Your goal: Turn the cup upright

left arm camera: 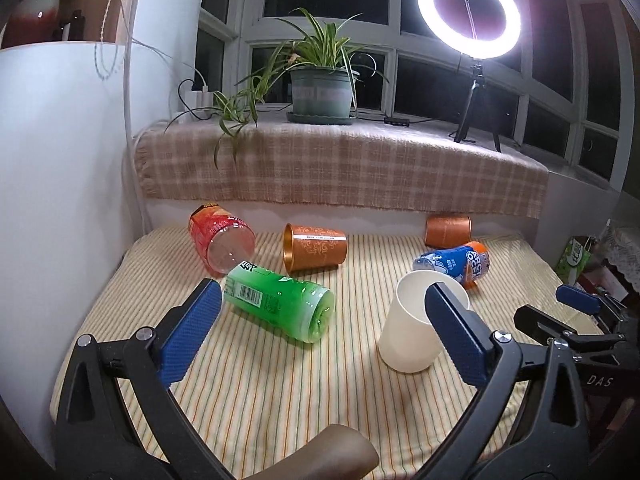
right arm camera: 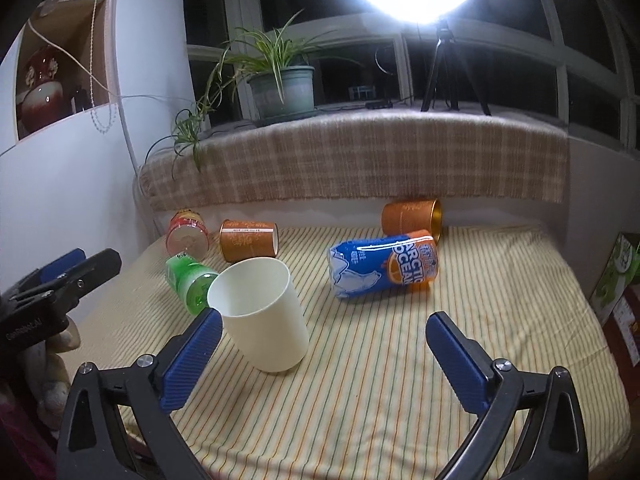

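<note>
Right wrist view: white cup (right arm camera: pixel 262 318) upright, mouth up, beside left pad (contact unclear).
Right gripper (right arm camera: pixel 324 360): fingers spread, empty.
Left gripper (left arm camera: pixel 324 332): fingers spread, empty.
Room: bare striped cloth (right arm camera: pixel 380 380) between pads.

Black hand-held gripper (right arm camera: pixel 324 360), ribbed blue pads (right arm camera: pixel 192 360), silver screws.

On the striped tablecloth I can read "ARCTIC OCEAN" in white letters on the blue and orange can (right arm camera: pixel 383 266) lying on its side toward the far right. The green bottle (left arm camera: pixel 279 303) lying near the left carries a barcode and a large white Chinese character, which I can't make out. The left gripper's black body (right arm camera: pixel 24 330) shows pale lettering, too blurred to spell. The right gripper's body (left arm camera: pixel 600 380) reads "DAS". The orange cups' labels are illegible.
</note>
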`<state>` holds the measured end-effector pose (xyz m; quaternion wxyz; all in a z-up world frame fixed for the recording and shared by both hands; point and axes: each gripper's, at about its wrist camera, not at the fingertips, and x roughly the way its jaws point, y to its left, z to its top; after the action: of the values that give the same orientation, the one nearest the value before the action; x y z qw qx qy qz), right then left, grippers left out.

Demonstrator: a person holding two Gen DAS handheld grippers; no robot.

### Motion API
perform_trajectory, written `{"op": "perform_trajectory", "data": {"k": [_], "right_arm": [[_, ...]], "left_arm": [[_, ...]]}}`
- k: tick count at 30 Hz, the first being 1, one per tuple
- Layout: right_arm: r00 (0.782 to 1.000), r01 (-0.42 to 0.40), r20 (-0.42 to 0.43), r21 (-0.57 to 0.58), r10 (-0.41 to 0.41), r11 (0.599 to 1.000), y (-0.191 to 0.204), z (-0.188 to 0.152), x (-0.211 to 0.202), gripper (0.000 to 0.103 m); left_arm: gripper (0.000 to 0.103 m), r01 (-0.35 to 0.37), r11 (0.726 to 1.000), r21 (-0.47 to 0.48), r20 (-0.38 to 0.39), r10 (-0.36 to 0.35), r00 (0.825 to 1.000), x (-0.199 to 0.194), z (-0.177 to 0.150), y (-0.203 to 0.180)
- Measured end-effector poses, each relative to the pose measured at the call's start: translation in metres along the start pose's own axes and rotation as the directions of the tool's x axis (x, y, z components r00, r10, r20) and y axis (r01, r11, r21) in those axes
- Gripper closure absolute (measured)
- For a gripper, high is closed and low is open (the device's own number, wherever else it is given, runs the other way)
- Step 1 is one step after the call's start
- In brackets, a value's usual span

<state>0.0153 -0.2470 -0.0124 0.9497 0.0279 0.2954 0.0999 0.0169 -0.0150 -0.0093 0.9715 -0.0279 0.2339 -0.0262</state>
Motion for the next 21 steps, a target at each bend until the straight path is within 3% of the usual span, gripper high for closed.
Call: {"op": "perform_trajectory", "data": {"k": [21], "right_arm": [[1.0,0.024,0.011,0.008,-0.025,1.0,-0.0044,-0.0004,-0.0006,0.0]], "left_arm": [[0.0,-0.012,1.0,0.009,-0.004,0.012,1.0,-0.001,0.001,0.0036]]}}
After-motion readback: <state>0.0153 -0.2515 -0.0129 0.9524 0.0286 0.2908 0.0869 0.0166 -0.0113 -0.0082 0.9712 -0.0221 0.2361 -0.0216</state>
